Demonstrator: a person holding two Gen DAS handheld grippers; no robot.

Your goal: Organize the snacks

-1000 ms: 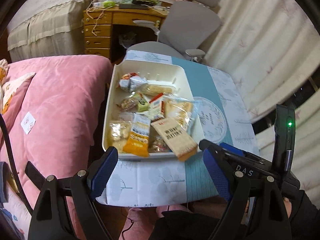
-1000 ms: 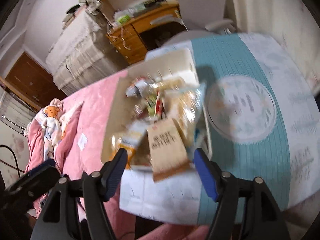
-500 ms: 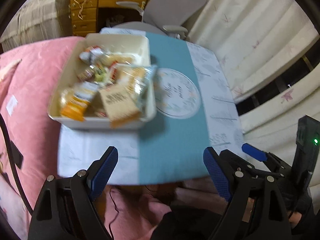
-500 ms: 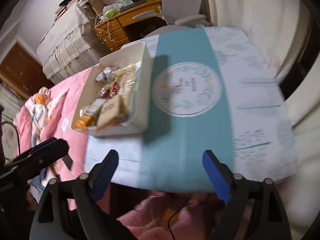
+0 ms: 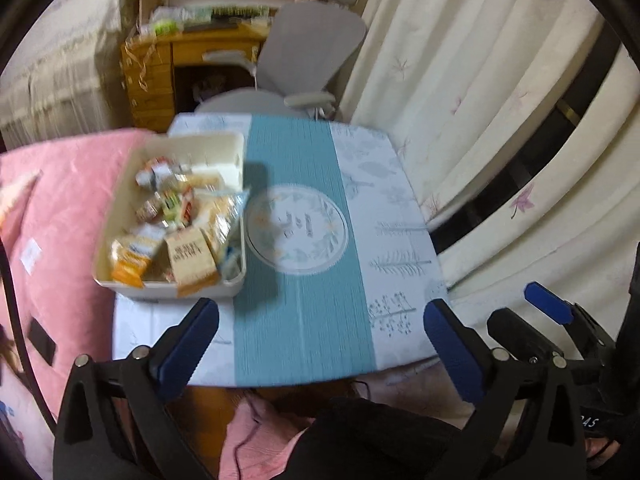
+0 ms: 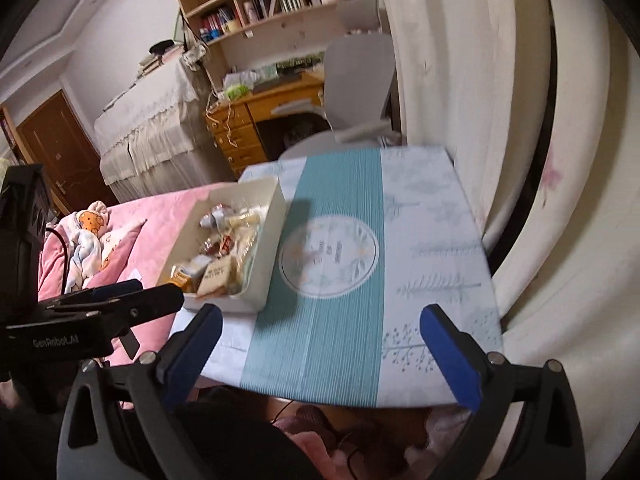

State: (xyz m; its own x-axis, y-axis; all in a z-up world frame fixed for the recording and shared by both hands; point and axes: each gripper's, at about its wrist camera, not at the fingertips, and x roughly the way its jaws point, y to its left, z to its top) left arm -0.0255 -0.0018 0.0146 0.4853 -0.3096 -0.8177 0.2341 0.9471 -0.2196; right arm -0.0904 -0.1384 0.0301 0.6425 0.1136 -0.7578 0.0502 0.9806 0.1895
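Note:
A white bin (image 5: 239,160) full of wrapped snacks stands on the left part of a small table with a teal-and-white cloth (image 5: 304,320). A tan packet (image 5: 188,256) and an orange packet (image 5: 128,258) lie at its near end. My left gripper (image 5: 319,312) hovers over the table's near edge, back from the bin; its jaws are opening and hold nothing. In the right wrist view the bin (image 6: 276,208) sits left of centre. My right gripper (image 6: 321,316) hangs above the near edge too, its jaws opening with nothing between them. The left gripper (image 6: 120,300) shows at that view's left.
Pink bedding (image 5: 60,208) lies left of the table, with soft toys (image 6: 88,236) on it. A grey office chair (image 5: 304,52) and a wooden desk (image 5: 160,68) stand behind the table. Pale curtains (image 5: 500,120) hang along the right. A round print (image 5: 296,228) marks the cloth's middle.
Both grippers have drawn back and up from the bin, which now looks smaller and further left. Both pairs of jaws stand wider than before.

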